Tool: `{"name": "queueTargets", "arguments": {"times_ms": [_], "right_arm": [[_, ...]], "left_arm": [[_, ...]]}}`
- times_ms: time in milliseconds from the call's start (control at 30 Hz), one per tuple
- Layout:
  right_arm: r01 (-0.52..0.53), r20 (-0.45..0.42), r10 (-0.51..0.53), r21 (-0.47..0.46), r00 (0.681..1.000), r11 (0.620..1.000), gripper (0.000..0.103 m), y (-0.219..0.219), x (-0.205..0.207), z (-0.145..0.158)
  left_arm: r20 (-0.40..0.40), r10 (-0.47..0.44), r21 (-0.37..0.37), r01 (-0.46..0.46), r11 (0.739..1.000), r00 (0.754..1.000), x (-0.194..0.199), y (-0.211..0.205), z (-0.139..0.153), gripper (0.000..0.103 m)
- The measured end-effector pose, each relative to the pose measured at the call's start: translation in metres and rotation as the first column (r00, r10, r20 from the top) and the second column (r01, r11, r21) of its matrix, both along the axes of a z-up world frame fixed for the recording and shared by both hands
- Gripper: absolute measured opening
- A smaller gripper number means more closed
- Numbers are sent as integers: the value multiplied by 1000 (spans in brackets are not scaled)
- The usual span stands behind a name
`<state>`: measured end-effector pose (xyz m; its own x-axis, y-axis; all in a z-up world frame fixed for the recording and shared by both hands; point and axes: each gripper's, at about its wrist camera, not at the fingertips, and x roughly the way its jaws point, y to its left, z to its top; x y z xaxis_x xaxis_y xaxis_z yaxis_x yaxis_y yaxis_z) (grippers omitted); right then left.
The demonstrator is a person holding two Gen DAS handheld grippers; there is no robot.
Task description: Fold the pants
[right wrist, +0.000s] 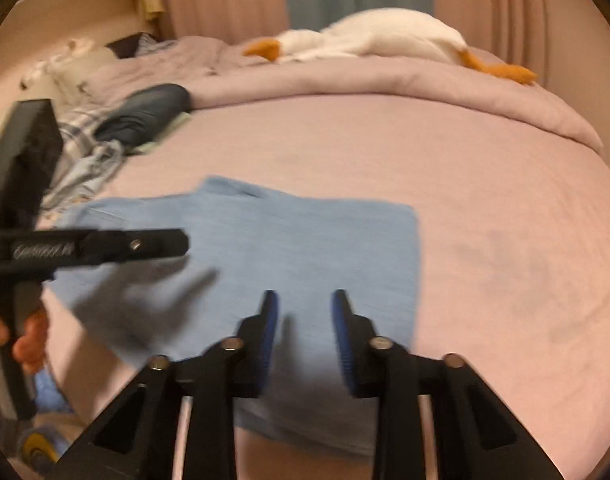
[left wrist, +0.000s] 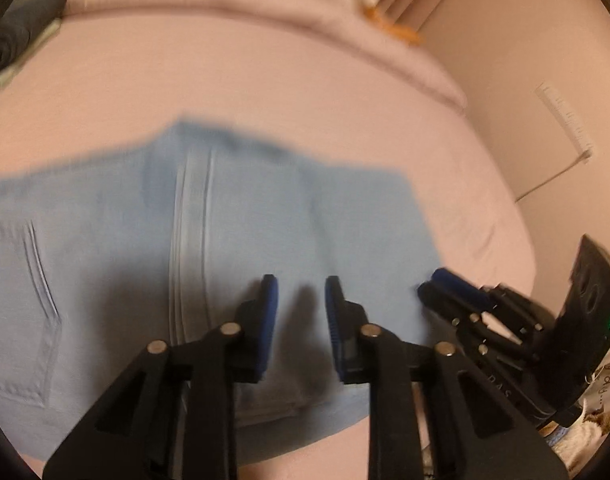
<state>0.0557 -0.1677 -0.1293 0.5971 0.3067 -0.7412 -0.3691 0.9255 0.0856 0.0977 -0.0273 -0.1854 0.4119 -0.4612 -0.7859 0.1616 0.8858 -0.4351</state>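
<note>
Light blue pants (right wrist: 305,240), folded into a flat rectangle, back pocket up, on the bed.

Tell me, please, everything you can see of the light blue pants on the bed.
The light blue pants lie flat on the pink bedsheet, folded into a rough rectangle of soft, denim-like cloth. The left wrist view shows a stitched seam down the middle and a patch pocket at the left. Both grippers, left and right, hang over the near edge with jaws open, holding nothing; whether they touch the cloth is unclear.
</note>
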Motion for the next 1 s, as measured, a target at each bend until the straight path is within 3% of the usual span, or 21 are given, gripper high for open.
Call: {"name": "queueTargets", "arguments": {"times_ms": [100,167,300,400,567,700,800,900,1000], "right_arm": [[7,-43,-10,-83,999,997,24,-6,4,-19],[-5,-48,0,-108,999,994,24,-6,-3,-32],[12,-84,-19,-85,996,996,24,-5,1,-27],[-15,-73,12,-48,997,999,24,7,5,-17],[-129,-95,130,23,987,991,24,57,28,-16],[-200,-155,202,31,967,979,24,109,49,-35],[-198,-166,190,-33,968,980,24,136,61,-44],[-200,-170,188,-54,967,978,24,142,64,-39],[-200,-177,197,2,964,980,24,127,61,-33]], "left_arm": [[-23,25,5,-25,1000,999,-14,19,-13,3],[-31,39,-20,-40,999,999,-25,35,-16,3],[-46,65,-65,-67,996,997,-37,51,-18,3],[-45,72,-59,-74,995,996,-38,48,-16,3],[-47,81,-90,-85,992,996,-35,39,-11,3],[-38,76,-79,-79,994,996,-39,40,-10,3],[-32,69,-66,-71,995,997,-34,35,-9,3],[-37,68,-74,-70,995,997,-33,32,-9,3],[-34,66,-74,-68,995,997,-36,31,-7,3]]}}
